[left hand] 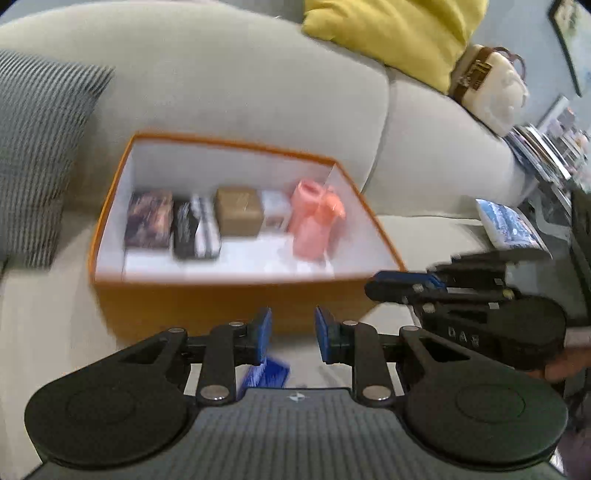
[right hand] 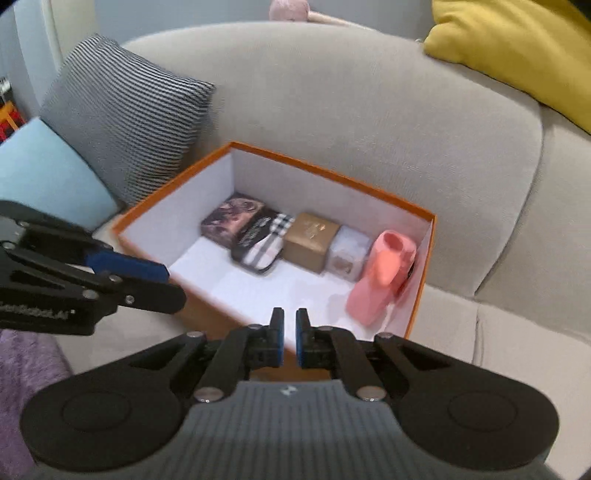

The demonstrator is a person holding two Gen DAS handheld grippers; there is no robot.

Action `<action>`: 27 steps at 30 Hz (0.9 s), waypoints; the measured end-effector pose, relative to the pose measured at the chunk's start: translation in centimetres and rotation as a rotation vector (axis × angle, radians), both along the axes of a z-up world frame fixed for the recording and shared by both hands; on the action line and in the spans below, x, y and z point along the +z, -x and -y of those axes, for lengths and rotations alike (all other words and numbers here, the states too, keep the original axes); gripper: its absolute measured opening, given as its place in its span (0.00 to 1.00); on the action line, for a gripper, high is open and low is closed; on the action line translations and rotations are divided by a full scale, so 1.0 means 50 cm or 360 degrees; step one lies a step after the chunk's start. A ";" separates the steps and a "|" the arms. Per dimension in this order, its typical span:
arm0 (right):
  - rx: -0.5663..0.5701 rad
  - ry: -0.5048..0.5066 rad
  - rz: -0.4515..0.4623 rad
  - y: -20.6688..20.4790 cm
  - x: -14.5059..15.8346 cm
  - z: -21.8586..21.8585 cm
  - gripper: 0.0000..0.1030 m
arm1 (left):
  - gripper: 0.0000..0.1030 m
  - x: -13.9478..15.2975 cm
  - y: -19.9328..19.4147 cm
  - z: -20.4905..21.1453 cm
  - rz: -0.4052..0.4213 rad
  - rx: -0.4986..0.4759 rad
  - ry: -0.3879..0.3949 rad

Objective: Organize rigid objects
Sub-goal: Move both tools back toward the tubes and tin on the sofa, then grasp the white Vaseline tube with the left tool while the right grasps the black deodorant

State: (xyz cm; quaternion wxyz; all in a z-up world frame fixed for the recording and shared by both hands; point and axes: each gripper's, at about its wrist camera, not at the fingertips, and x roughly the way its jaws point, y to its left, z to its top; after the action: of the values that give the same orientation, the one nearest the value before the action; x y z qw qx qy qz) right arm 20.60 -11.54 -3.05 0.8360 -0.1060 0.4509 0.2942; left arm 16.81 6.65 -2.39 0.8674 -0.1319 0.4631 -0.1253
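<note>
An orange box [left hand: 229, 306] [right hand: 421, 295] with a white inside sits on the grey sofa. Along its back wall stand a dark patterned box [left hand: 149, 219] [right hand: 229, 218], a black and plaid box [left hand: 195, 229] [right hand: 262, 240], a brown box [left hand: 239, 211] [right hand: 310, 240], a small white box [left hand: 275, 206] [right hand: 349, 253] and a pink bottle [left hand: 314, 221] [right hand: 384, 273]. My left gripper [left hand: 292, 332] is open and empty in front of the box; it also shows in the right wrist view [right hand: 147, 280]. My right gripper [right hand: 290, 338] has a narrow gap and holds nothing; it also shows in the left wrist view [left hand: 391, 286].
A striped cushion [left hand: 40, 147] [right hand: 125, 114] and a light blue cushion [right hand: 48, 177] lie left of the box. A yellow cushion [left hand: 391, 33] [right hand: 517, 48] and a white handbag [left hand: 487, 85] are at the right. A magazine [left hand: 509, 225] lies on the sofa's right end.
</note>
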 end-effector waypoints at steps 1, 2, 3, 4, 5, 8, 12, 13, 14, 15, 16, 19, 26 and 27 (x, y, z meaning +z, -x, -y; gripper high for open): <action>-0.0009 -0.0018 -0.0015 0.023 -0.005 0.006 0.10 | 0.27 -0.009 0.018 0.001 -0.0017 0.0023 0.0013; -0.0017 -0.0034 -0.0034 0.049 -0.016 0.011 0.12 | 0.27 -0.022 0.038 0.002 -0.0043 0.0052 0.0033; -0.0027 -0.0040 -0.0043 0.072 -0.029 0.016 0.13 | 0.27 -0.036 0.052 0.003 -0.0071 0.0087 0.0045; -0.0045 -0.0033 -0.0047 0.093 -0.041 0.021 0.15 | 0.27 -0.051 0.067 0.002 -0.0102 0.0127 0.0050; -0.0076 -0.0023 -0.0066 0.114 -0.062 0.024 0.16 | 0.27 -0.071 0.083 0.005 -0.0134 0.0164 0.0052; -0.0177 -0.0052 -0.0138 0.167 -0.114 0.036 0.16 | 0.27 -0.125 0.118 0.009 -0.0254 0.0286 0.0071; -0.0315 0.0009 -0.0119 0.222 -0.171 0.039 0.24 | 0.28 -0.194 0.145 0.019 -0.0476 0.0427 0.0115; -0.0317 0.0036 -0.0095 0.232 -0.177 0.038 0.24 | 0.29 -0.204 0.149 0.024 -0.0497 0.0438 0.0111; -0.0299 0.0054 -0.0063 0.241 -0.183 0.035 0.24 | 0.34 -0.212 0.149 0.029 -0.0514 0.0442 0.0099; -0.0284 0.0070 -0.0039 0.247 -0.184 0.032 0.24 | 0.39 -0.221 0.153 0.031 -0.0523 0.0448 0.0081; -0.0272 0.0079 -0.0015 0.256 -0.186 0.030 0.25 | 0.40 -0.227 0.152 0.034 -0.0540 0.0464 0.0069; -0.0254 0.0060 0.0013 0.273 -0.191 0.032 0.31 | 0.45 -0.248 0.156 0.038 -0.0582 0.0483 0.0115; -0.0318 0.0011 -0.0049 0.269 -0.208 0.050 0.35 | 0.51 -0.297 0.156 0.048 -0.0635 0.0521 0.0303; -0.0335 0.0004 -0.0065 0.265 -0.211 0.053 0.35 | 0.52 -0.300 0.157 0.044 -0.0625 0.0542 0.0335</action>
State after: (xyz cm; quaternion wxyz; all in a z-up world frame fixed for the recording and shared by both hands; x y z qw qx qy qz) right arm 7.33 -14.17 -13.60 0.8527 -0.0532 0.4770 0.2063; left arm 8.95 4.43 -17.41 0.7512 -0.3188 0.5780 0.0029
